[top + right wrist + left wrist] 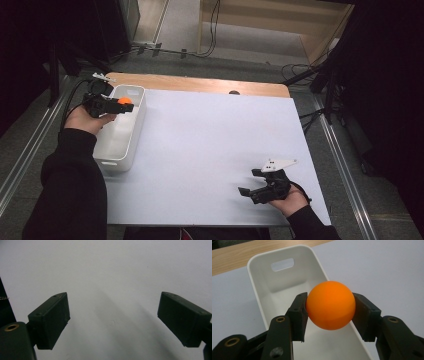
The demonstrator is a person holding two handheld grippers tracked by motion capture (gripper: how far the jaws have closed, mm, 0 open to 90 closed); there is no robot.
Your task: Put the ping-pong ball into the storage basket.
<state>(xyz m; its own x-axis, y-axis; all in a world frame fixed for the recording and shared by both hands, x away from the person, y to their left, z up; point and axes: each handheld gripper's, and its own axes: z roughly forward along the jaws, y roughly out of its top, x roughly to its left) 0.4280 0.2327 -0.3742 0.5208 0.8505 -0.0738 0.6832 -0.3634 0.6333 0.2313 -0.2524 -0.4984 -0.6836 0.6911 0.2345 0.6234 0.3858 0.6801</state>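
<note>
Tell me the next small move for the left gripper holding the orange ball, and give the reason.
Probably lower it a little and open the jaws. The left gripper is shut on the orange ball, and in both the high view and its own view the ball sits above the open white bin, whose visible floor looks bare. The right gripper rests open, well away over the white mat.

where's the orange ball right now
The orange ball is clamped between the left gripper's jaws, held above the white bin at the table's left edge in the high view.
</note>
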